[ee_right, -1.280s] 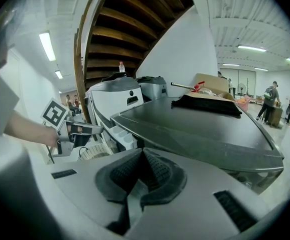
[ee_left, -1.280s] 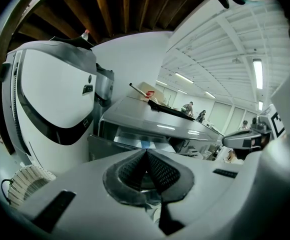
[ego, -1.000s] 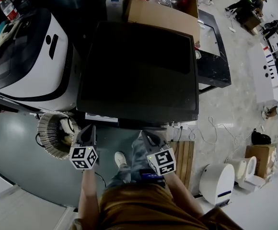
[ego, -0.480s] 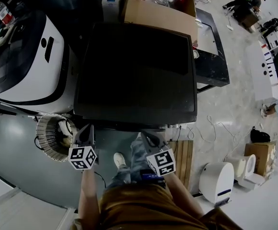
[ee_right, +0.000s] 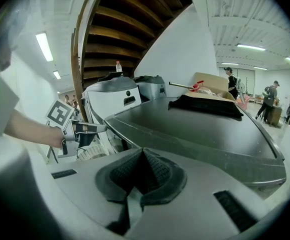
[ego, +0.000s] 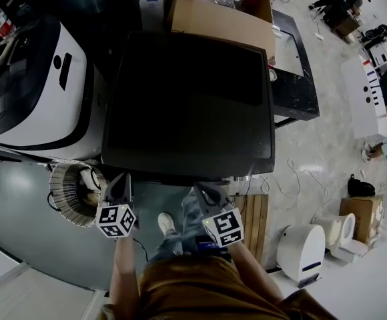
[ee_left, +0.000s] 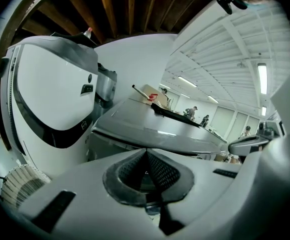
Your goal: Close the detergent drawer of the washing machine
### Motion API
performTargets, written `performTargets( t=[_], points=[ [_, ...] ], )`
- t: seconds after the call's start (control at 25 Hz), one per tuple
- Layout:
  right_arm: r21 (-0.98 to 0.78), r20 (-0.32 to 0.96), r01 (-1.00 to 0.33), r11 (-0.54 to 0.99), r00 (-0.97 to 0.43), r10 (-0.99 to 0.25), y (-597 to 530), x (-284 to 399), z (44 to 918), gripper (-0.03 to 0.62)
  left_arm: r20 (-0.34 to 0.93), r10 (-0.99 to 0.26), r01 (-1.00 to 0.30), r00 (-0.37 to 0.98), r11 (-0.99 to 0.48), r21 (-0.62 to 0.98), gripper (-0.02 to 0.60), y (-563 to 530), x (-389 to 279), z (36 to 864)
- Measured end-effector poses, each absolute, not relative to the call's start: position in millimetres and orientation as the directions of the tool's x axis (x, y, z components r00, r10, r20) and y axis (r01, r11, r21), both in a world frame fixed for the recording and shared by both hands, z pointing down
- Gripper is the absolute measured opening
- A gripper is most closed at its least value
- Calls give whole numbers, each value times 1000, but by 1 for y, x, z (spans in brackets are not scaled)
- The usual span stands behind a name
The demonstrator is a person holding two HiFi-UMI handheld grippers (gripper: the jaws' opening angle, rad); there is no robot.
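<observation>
Right before you stands the dark grey, box-shaped washing machine [ego: 190, 99], upright, its flat matte top facing the head view. Its front edge, nearest you, runs in one straight line from above. You cannot make out the detergent drawer itself in any view.

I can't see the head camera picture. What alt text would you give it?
Seen from above, a person stands facing a dark-topped washing machine, holding the left gripper and the right gripper near its front edge. A white machine and a woven basket sit to its left, and a cardboard box lies behind it.
</observation>
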State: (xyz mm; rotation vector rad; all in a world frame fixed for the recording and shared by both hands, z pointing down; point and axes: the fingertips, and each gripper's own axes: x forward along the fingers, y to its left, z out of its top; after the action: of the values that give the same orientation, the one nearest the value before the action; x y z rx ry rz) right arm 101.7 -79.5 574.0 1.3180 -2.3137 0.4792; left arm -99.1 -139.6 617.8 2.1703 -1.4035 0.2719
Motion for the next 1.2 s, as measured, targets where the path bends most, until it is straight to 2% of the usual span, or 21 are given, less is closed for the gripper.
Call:
performTargets(
  t=[0.6, 0.88, 1.2],
  points=[
    [-109, 486, -826, 553, -530, -695, -96, 71, 544, 12, 515, -775, -925, 367, -247, 287, 26, -140, -94, 615],
    [-78, 422, -772, 630, -598, -681, -97, 41, 521, 12, 438, -832, -927, 341, -222, 301, 25, -125, -113, 580],
    [-36, 352, -768, 639, -608, -712, -81, 35, 500, 12, 374, -871, -938, 319, -236, 253, 25, -101, -119, 544]
  ],
)
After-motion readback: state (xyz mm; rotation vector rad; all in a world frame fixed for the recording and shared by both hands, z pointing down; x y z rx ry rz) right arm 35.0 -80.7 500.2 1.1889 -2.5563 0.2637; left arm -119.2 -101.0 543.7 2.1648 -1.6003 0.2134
